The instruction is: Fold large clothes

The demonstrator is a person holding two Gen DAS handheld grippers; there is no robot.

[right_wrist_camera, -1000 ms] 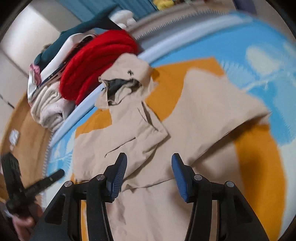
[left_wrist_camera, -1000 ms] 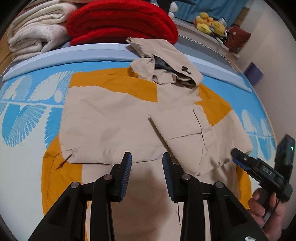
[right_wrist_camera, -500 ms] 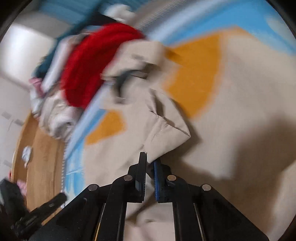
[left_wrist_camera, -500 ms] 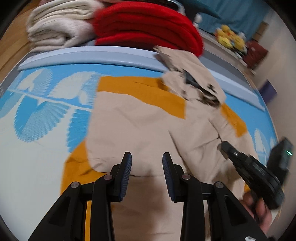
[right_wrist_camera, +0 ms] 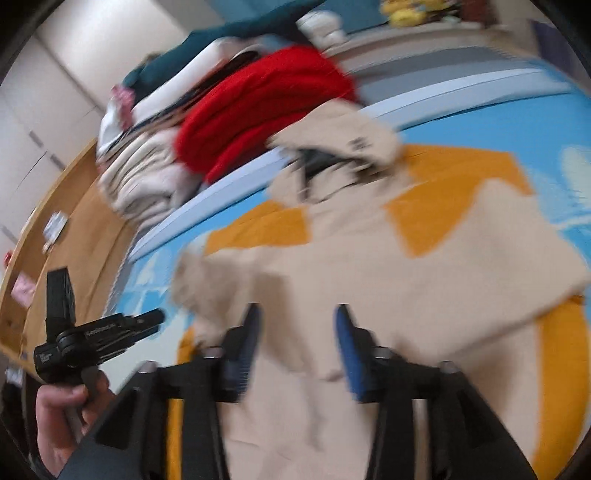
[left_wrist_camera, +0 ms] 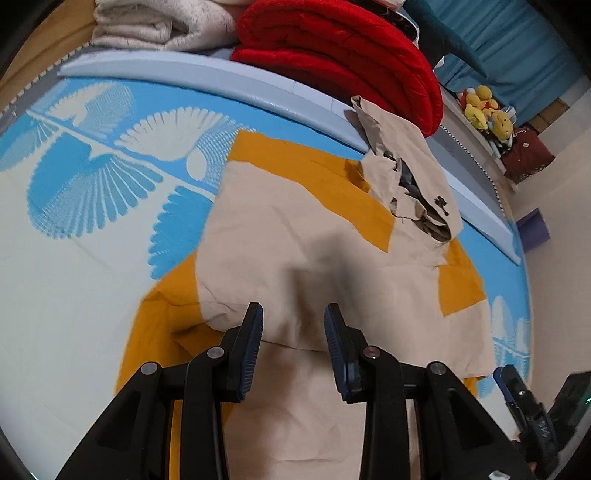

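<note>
Matt beige cloth jacket [left_wrist_camera: 314, 266]; ribbed red knit blanket [left_wrist_camera: 343, 48].

We are looking across a bed [left_wrist_camera: 74, 258] whose blue and white sheet is showing fan patterns. At 12 o'clock a red quilt [left_wrist_camera: 332, 62] and cream blankets [left_wrist_camera: 155, 26] are lying stacked. Toward 2 o'clock yellow plush toys [left_wrist_camera: 484, 110] are sitting before teal curtains [left_wrist_camera: 517, 48]; wooden flooring [right_wrist_camera: 85, 229] is showing at 9 o'clock.

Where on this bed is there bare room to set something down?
The patterned sheet to the left of the beige hoodie lies bare. The head end is crowded: folded red blanket and cream blanket stacked past the pale-blue bolster.
</note>
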